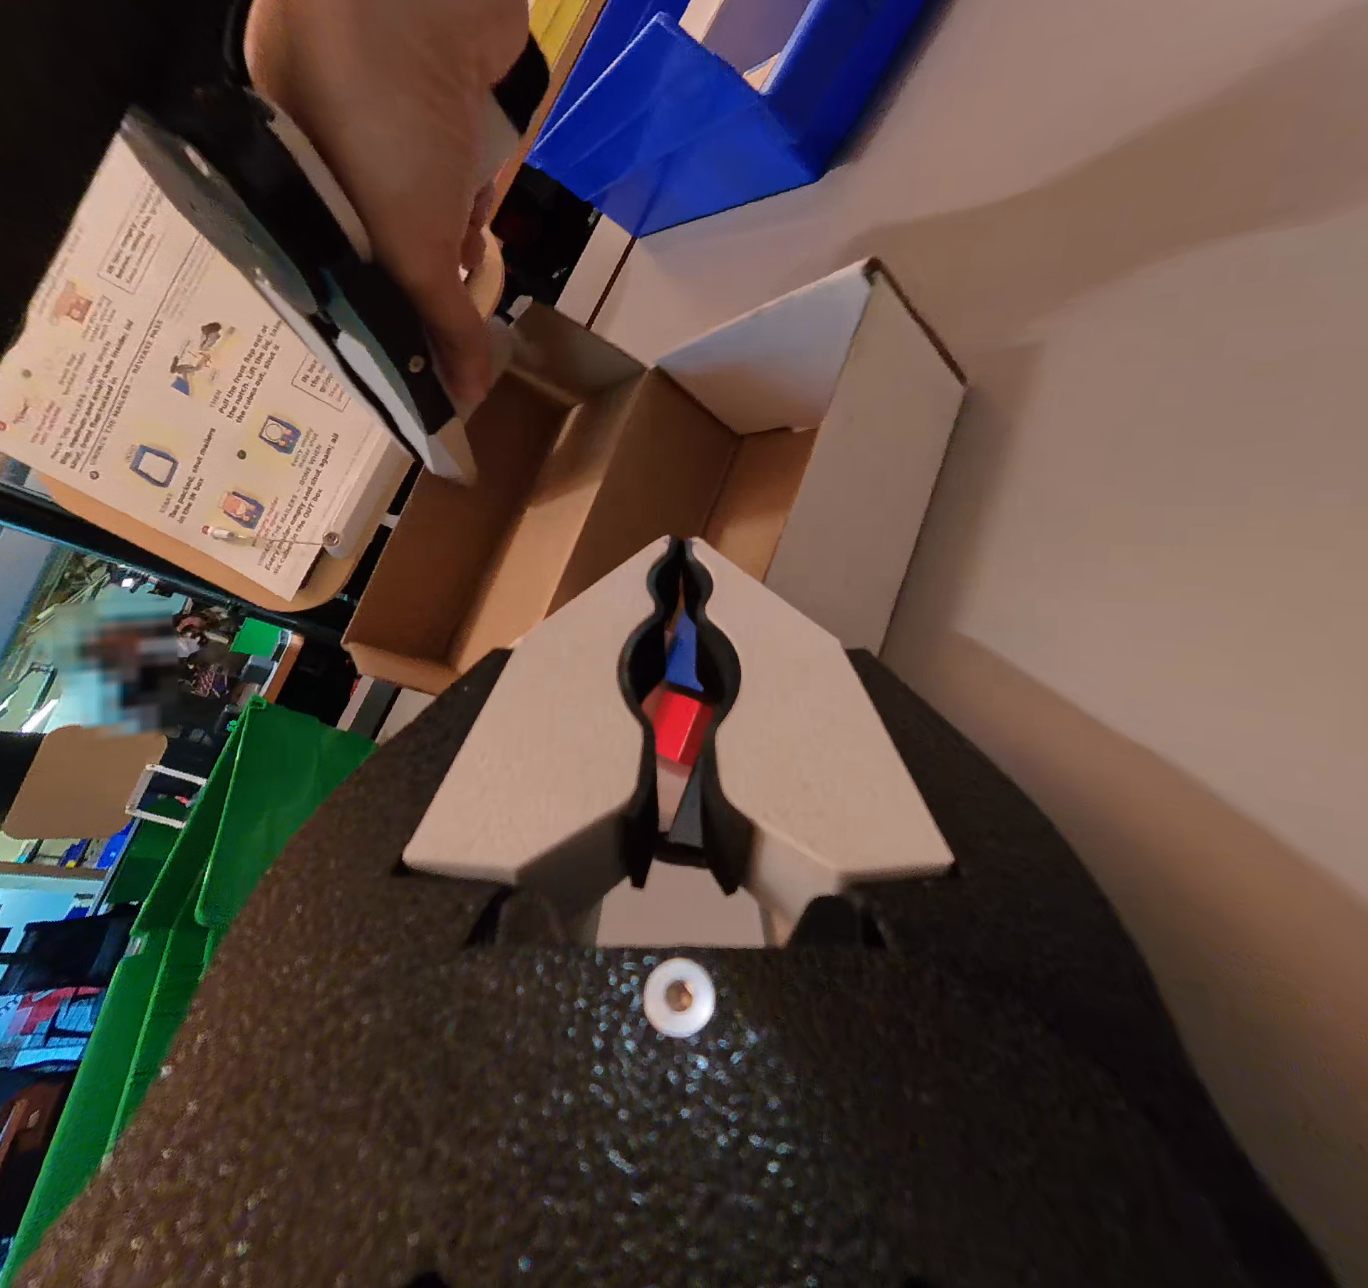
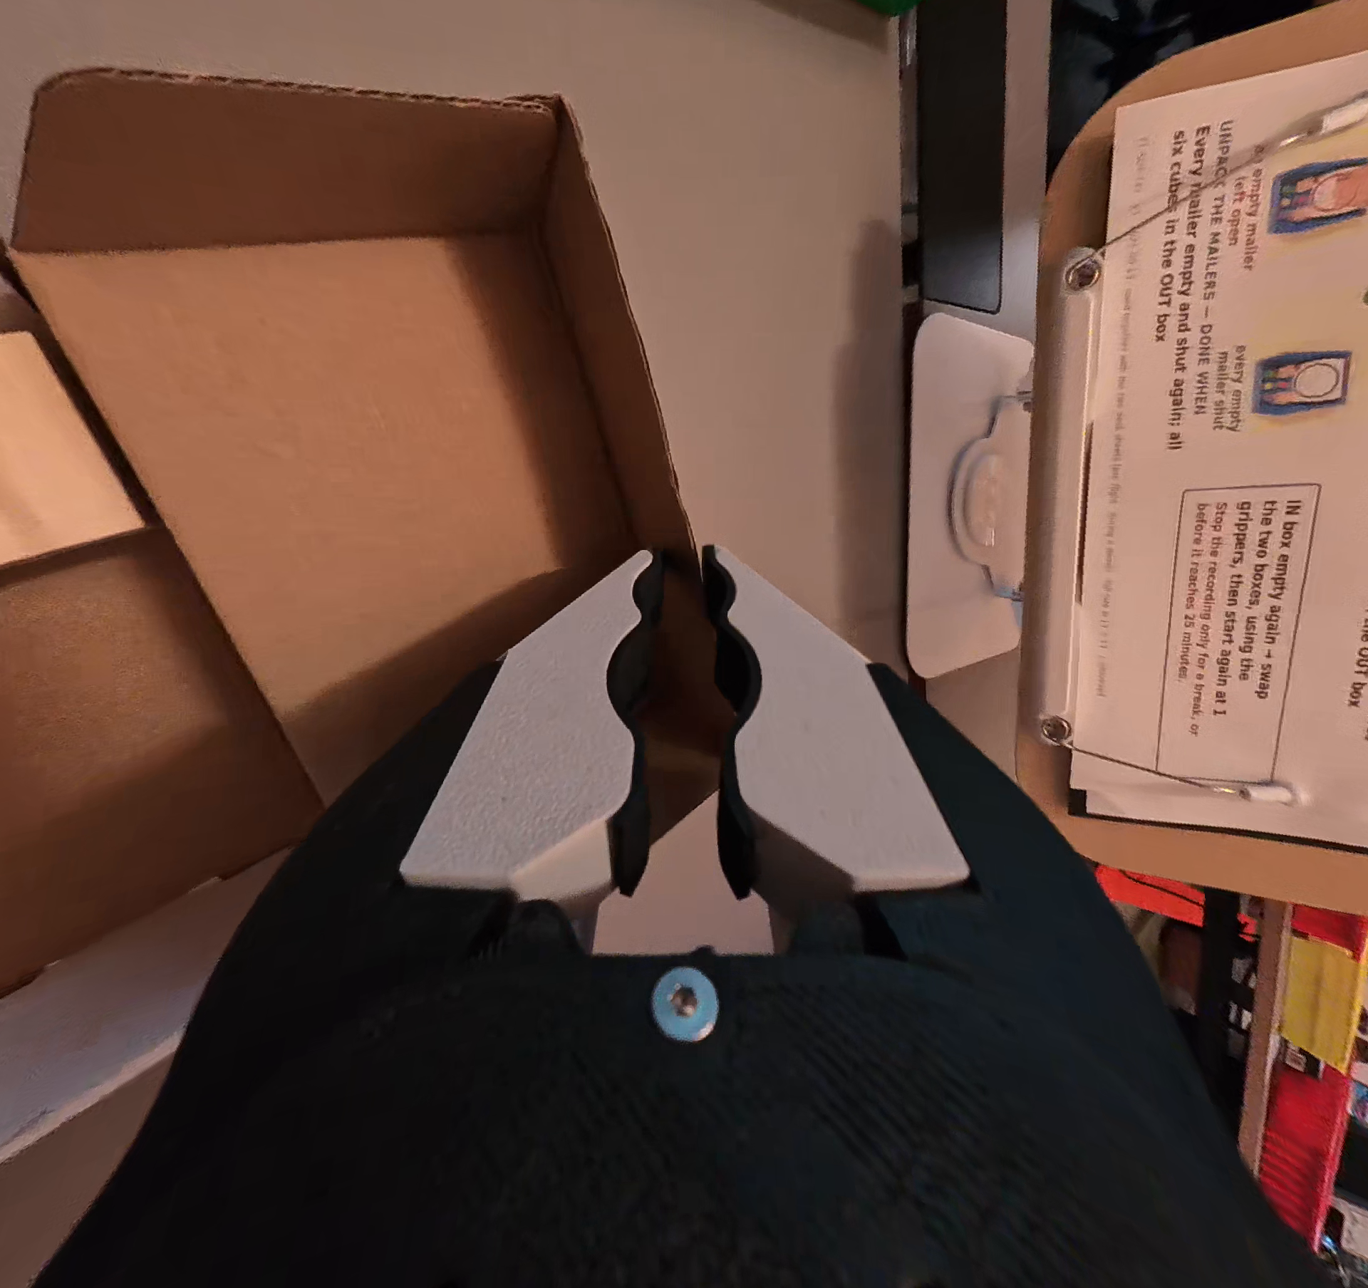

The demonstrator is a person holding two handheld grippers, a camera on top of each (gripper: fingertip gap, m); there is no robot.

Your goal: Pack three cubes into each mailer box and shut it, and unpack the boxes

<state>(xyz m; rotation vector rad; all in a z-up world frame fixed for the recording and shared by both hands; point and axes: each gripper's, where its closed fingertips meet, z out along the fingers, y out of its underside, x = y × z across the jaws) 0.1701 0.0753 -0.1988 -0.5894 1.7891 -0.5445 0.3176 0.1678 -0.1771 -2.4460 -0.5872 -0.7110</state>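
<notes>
A: Between the left claw [image 1: 679, 549] jaws, tips nearly touching, nothing seems gripped. Through the gap I glimpse a red cube [image 1: 682, 728] and a blue cube [image 1: 687, 649] below; whether they sit inside the mailer box [image 1: 651, 438] I cannot tell.

B: Right claw [image 2: 682, 560]?

A: Slightly parted, released, hanging over the box's near brown wall [image 2: 622, 335]. The interior seen from that side shows no cube.

B: Advice for the step?

A: Probably loading or clearing cubes. Spread the jaws wide first, come straight down inside the walls, keep clear of the raised white lid flap [image 1: 873, 453].

B: Obstacles farther out?

A: The other claw and the hand [image 1: 385, 127] holding it crowd the box's far end. Beyond: an instruction sheet [image 2: 1199, 453] on a board, a green bin [image 1: 244, 808], a blue bin [image 1: 666, 142] on the table [image 1: 1147, 438].
</notes>
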